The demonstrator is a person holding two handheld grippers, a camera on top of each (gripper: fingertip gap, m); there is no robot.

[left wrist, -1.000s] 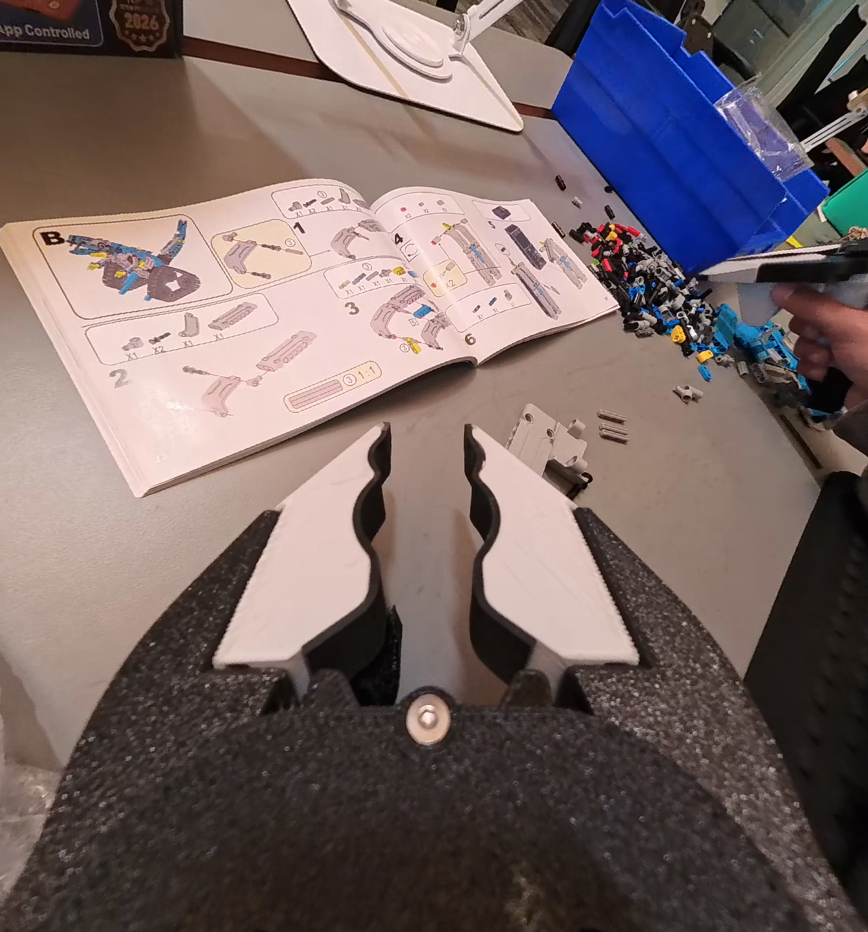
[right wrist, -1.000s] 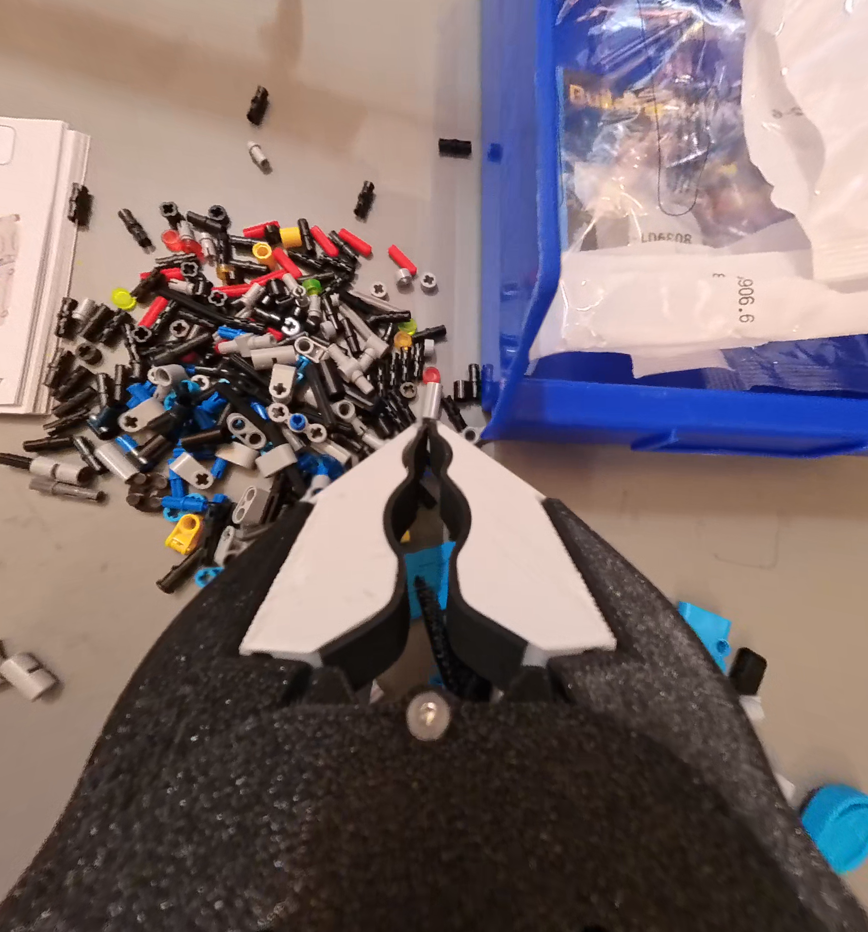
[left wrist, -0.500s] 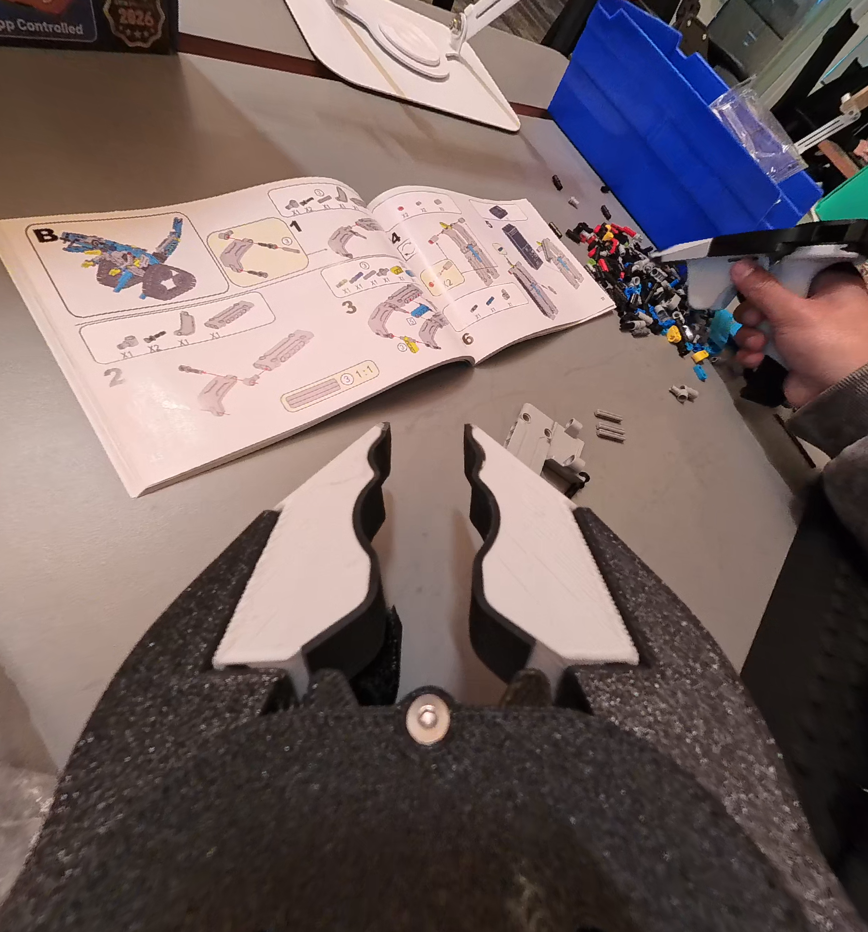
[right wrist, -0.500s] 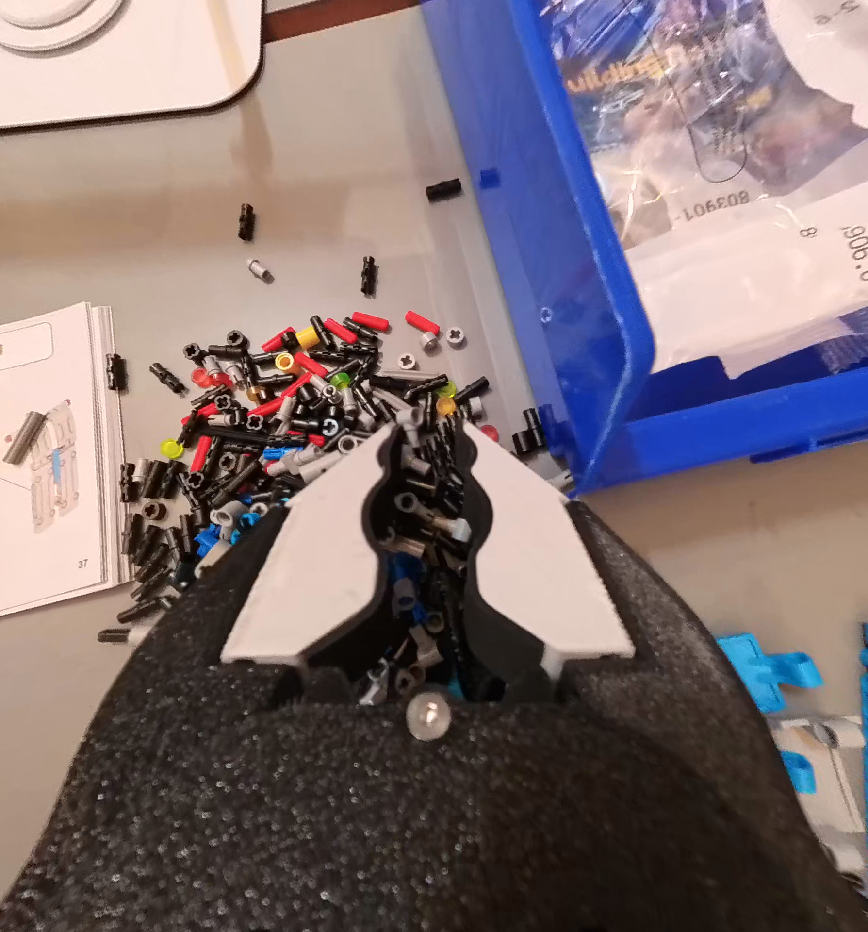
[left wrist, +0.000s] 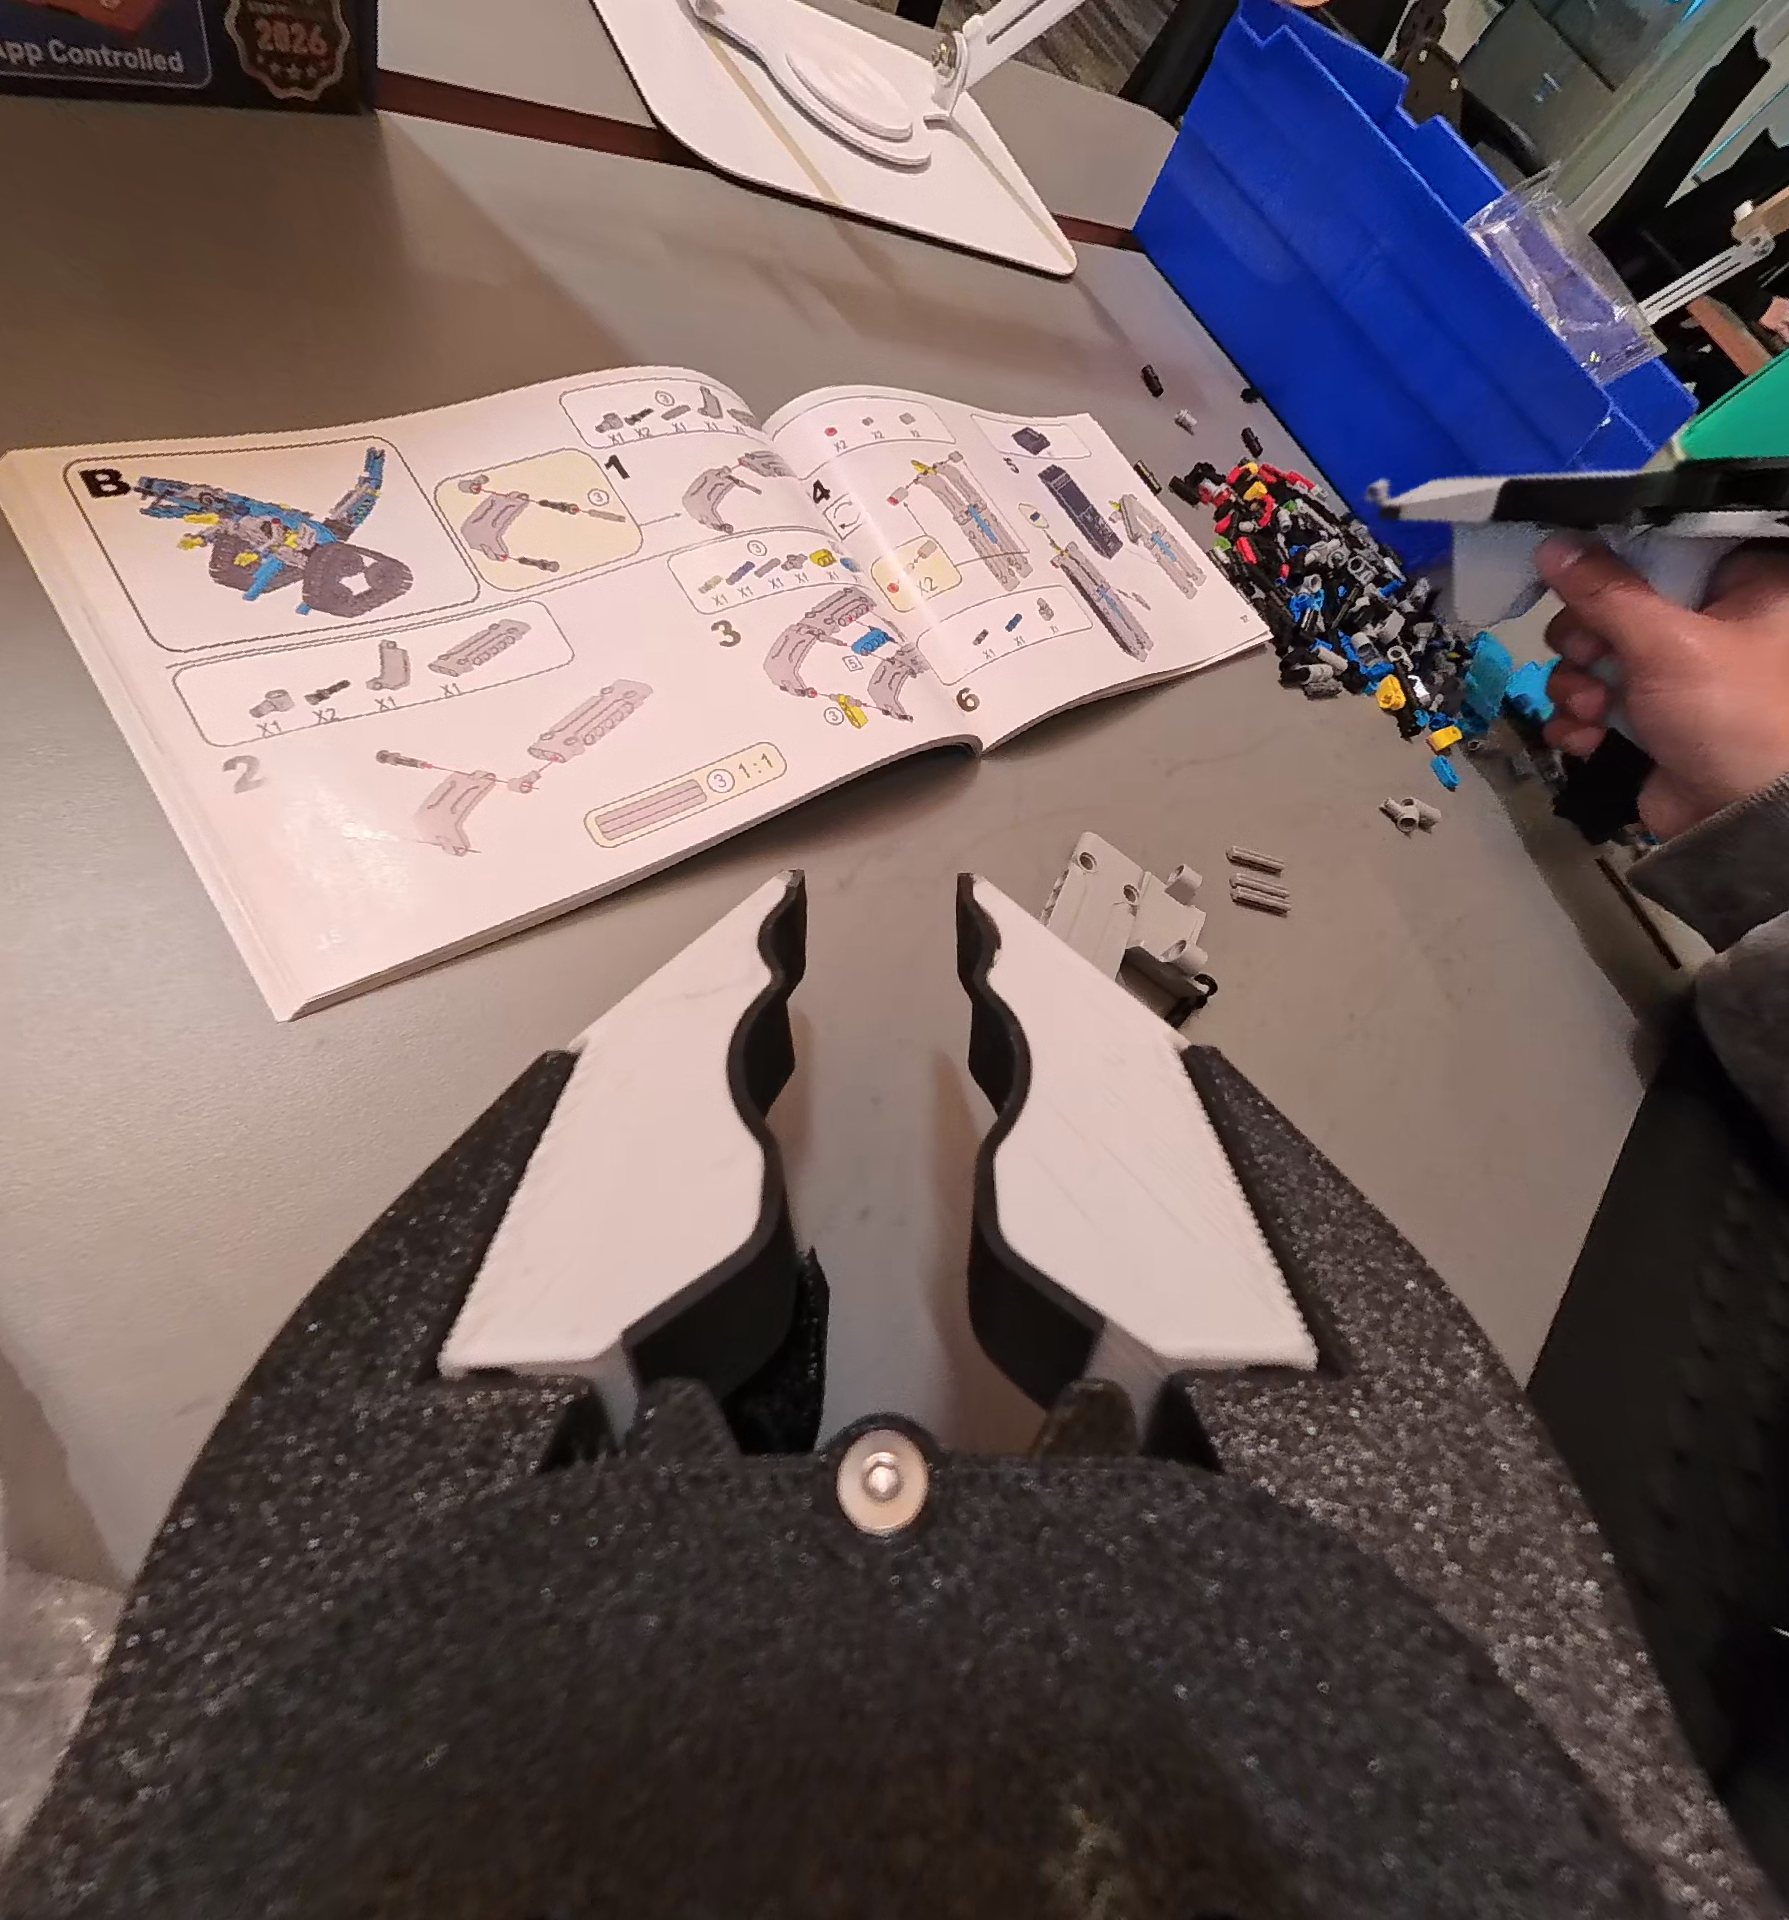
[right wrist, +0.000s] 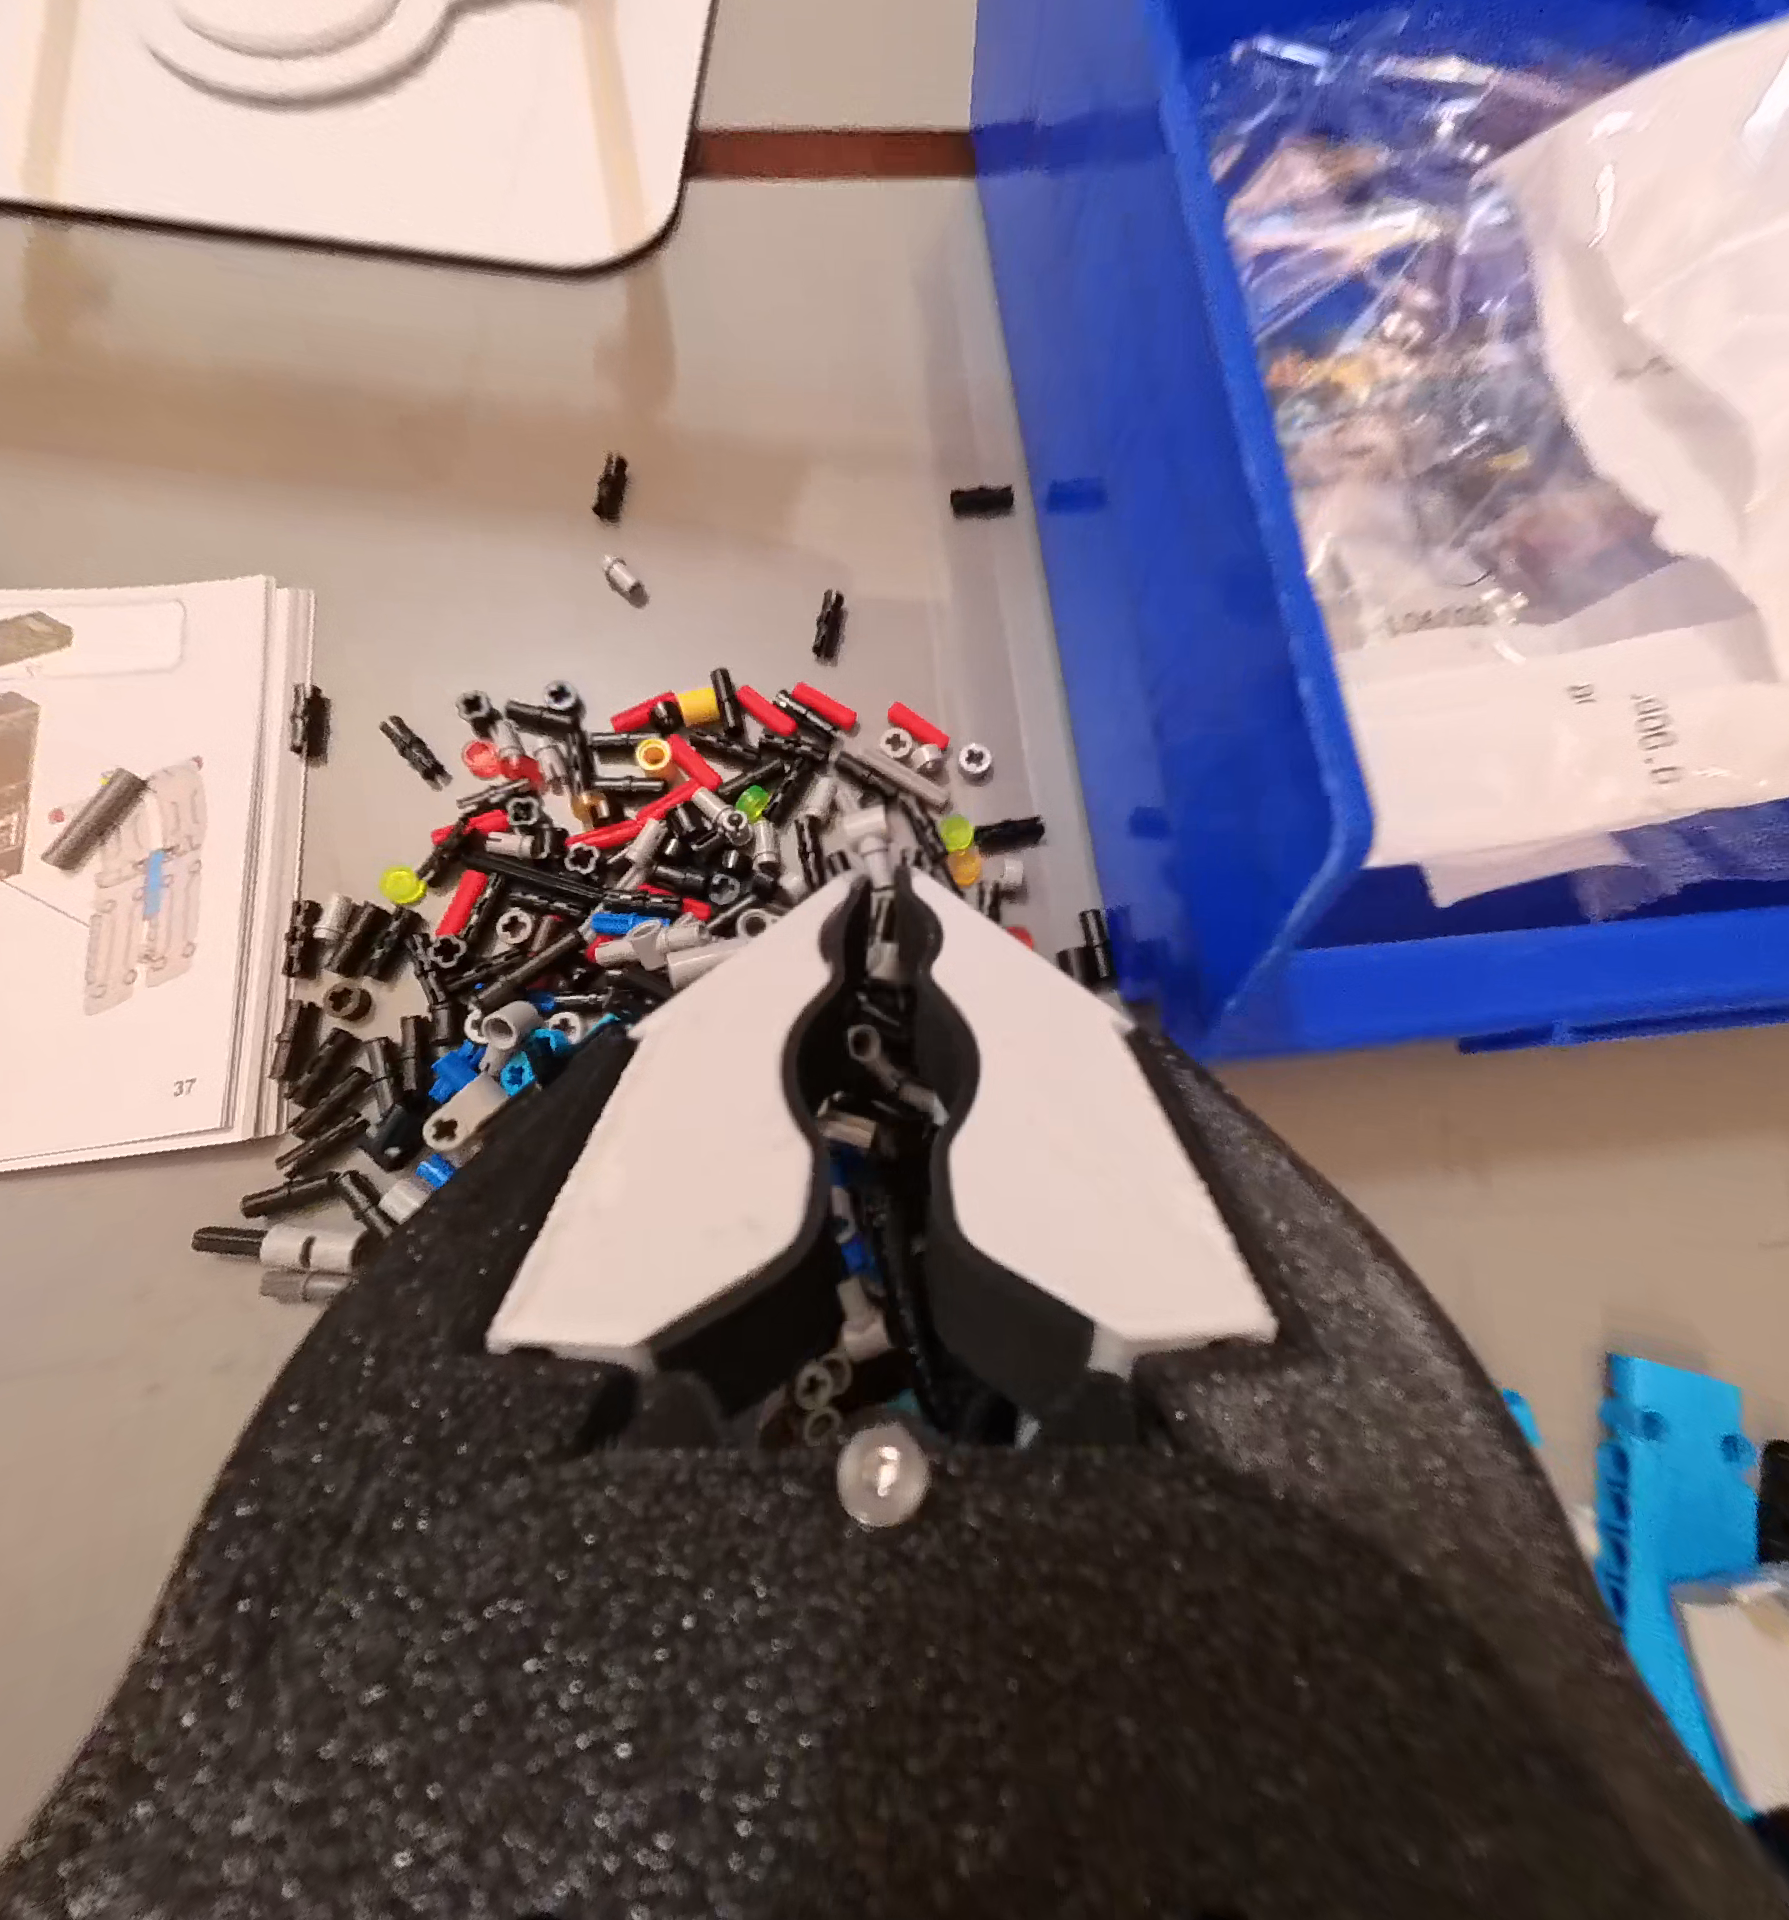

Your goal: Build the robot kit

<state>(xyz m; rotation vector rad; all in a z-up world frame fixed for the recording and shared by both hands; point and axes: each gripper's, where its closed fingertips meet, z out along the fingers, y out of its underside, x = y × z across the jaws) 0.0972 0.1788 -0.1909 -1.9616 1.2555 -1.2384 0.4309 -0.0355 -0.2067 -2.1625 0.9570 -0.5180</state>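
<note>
My left gripper [left wrist: 879,883] is open and empty, held low over the grey table [left wrist: 246,1091] just in front of an open instruction booklet [left wrist: 578,644]. A small grey part assembly [left wrist: 1129,914] lies by its right fingertip. My right gripper [right wrist: 877,883] is over a pile of small black, grey, red and blue pins [right wrist: 609,883]. Its jaws are closed on a small grey pin [right wrist: 875,860] that sticks out past the tips. In the left wrist view the right gripper [left wrist: 1389,501] hovers above that pile [left wrist: 1316,603], held by a hand [left wrist: 1700,665].
A blue bin [right wrist: 1129,520] with plastic bags [right wrist: 1596,520] stands right of the pile. A white stand base [right wrist: 350,125] lies at the back. Light blue beams [right wrist: 1659,1475] lie at the right. Two grey pins [left wrist: 1256,878] and a grey connector [left wrist: 1409,816] lie loose. Some 40 centimeters of space lies between my two pairs of fingers. To the grey connector [left wrist: 1409,816]: right tips about 15 centimeters, left tips about 25 centimeters.
My right gripper opened over the pile half a second ago and has now closed on a grey pin. The left gripper has stayed put and open.
</note>
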